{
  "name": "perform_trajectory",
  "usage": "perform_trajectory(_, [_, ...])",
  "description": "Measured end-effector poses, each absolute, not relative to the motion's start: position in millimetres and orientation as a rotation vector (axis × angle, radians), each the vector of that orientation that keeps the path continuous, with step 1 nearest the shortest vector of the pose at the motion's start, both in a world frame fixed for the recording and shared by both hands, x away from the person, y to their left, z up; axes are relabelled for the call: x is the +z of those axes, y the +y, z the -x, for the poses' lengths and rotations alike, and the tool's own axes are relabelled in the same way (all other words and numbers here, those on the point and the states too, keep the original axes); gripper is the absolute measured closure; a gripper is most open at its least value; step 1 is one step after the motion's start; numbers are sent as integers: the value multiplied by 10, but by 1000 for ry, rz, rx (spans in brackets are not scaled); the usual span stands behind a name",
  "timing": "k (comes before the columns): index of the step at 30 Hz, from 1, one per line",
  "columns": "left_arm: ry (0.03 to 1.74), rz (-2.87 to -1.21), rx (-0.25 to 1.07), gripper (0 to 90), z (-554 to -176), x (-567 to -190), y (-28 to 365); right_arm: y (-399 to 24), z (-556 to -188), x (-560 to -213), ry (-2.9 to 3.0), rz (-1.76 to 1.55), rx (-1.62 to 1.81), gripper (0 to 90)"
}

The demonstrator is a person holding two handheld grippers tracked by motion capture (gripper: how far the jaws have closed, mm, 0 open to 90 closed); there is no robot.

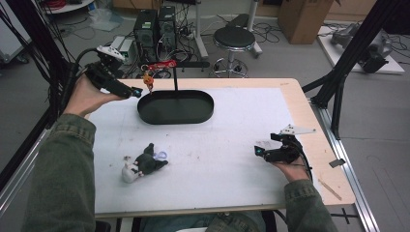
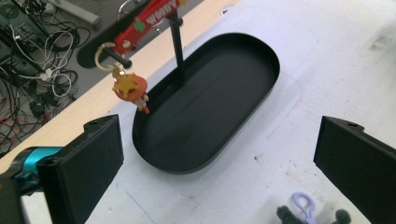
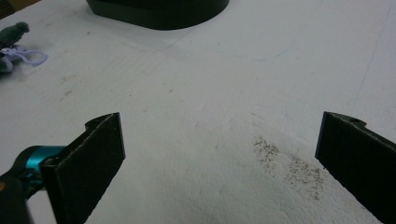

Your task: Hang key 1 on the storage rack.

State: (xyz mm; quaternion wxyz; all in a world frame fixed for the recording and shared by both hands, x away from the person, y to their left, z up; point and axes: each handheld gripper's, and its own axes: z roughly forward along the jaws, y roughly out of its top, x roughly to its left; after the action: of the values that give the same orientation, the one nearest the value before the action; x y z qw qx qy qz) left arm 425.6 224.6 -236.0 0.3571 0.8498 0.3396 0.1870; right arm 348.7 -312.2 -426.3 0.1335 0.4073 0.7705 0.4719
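A black oval tray [image 1: 175,107] with a thin upright post and crossbar stands at the back of the white table mat. From the bar hangs a red strap keychain [image 1: 162,65] with an orange star charm [image 2: 127,87]. My left gripper [image 1: 137,92] is held open just left of the tray, level with the charm and apart from it, with nothing between its jaws. A grey and white plush keychain [image 1: 144,164] with a pale loop [image 2: 302,204] lies on the mat near the front left. My right gripper [image 1: 258,150] hovers open over bare mat at the right.
The white mat [image 1: 212,145] covers a wooden table [image 1: 316,145] whose right edge is close to my right hand. Beyond the table stand a round black stool [image 1: 234,37], computer towers [image 1: 154,26] and loose cables on the floor. Black frame struts [image 1: 348,63] rise at the right.
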Motion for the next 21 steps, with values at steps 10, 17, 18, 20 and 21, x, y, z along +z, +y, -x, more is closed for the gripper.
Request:
perform_trajectory(10, [870,-2220,448,34,-4090,-2704,2274,-3114,-3491,-4269,2237,-1173,1356,4])
perform_trajectory(17, [838,-2221,443,33,-3934,-2850,2237,-3113,-3491,-4269,2239,-1173,1358,4])
perform_trajectory(18, [837,-2228,444,33,-3908,-2871,2232,-3116,-3494,-4269,2237,-1169,1359,4])
perform_trajectory(20, [835,-2222,436,33,-3857,-2923,2224,-3117,-3491,-4267,2235,-1172,1362,4])
perform_trajectory(21, [830,-2221,432,33,-3838,-2943,2225,-3118,-3490,-4266,2235,-1173,1361,4])
